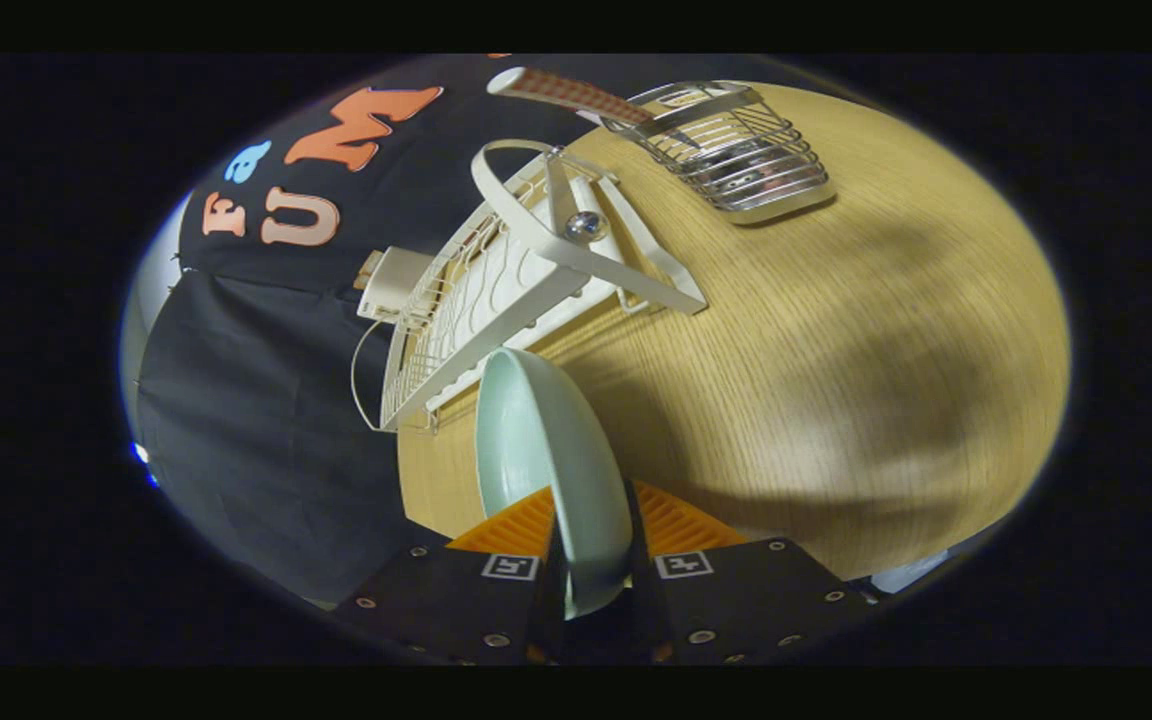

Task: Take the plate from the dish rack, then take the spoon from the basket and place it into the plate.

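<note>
I have the plate [546, 450] clamped by its rim between the jaws of the gripper [591, 560], both fingers pressing on it, one on each face. It stands edge-on in my view, pale green and glossy, reaching out ahead of the fingers toward the near end of the dish rack [506, 290] but apart from it, over the wooden table [836, 380]. I judge it out of the rack and carried free.

It looks like glazed ceramic or hard melamine: stiff, smooth, likely slippery, and liable to chip if it knocks the rack frame or lands hard. Held only at the rim, its weight hangs well forward of the grip, so I expect it to want to pivot or slide; a deep bite on the rim and slow moves seem wise.

The gripper is rolled strongly to one side, so the table and rack look tilted, and it points along the rack's length. Beyond the far end of the rack stands the wire basket [736, 150], with the spoon [576, 95] leaning out of it, its patterned handle toward the booth wall
</note>
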Available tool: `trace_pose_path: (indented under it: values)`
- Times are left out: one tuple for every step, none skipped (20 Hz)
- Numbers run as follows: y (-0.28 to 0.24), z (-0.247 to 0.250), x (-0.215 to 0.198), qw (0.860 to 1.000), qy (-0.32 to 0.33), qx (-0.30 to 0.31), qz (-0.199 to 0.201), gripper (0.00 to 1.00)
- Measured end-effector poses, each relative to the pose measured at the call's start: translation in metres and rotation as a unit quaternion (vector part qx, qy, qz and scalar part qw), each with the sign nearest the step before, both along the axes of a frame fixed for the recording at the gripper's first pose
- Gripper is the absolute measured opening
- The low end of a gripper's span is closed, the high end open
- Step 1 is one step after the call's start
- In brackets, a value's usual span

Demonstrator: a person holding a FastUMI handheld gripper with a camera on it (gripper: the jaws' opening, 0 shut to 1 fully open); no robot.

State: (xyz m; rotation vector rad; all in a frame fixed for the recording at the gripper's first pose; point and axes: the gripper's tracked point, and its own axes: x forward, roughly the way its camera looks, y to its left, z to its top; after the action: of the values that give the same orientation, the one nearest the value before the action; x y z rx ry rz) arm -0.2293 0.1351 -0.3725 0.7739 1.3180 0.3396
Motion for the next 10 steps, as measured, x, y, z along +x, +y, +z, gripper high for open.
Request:
trace_pose_path:
  values:
    - [-0.005, -0.001, 0.002, 1.000, -0.006, -0.016, 0.002, 0.31]
    - [-0.014, -0.005, 0.008, 0.999, -0.015, -0.039, -0.001, 0.34]
    - [-0.019, -0.004, 0.014, 0.998, -0.026, -0.052, -0.004, 0.37]
    - [-0.027, -0.002, 0.022, 0.997, -0.039, -0.068, -0.011, 0.46]
    - [-0.035, 0.003, 0.030, 0.995, -0.053, -0.080, -0.015, 0.51]
    - [-0.044, 0.009, 0.039, 0.993, -0.072, -0.094, -0.022, 0.61]
    - [-0.054, 0.018, 0.051, 0.989, -0.095, -0.111, -0.029, 0.65]
    - [-0.064, 0.029, 0.067, 0.982, -0.134, -0.129, -0.043, 0.69]
    - [-0.072, 0.037, 0.084, 0.972, -0.172, -0.152, -0.054, 0.74]
    - [-0.082, 0.047, 0.098, 0.962, -0.203, -0.173, -0.064, 0.74]
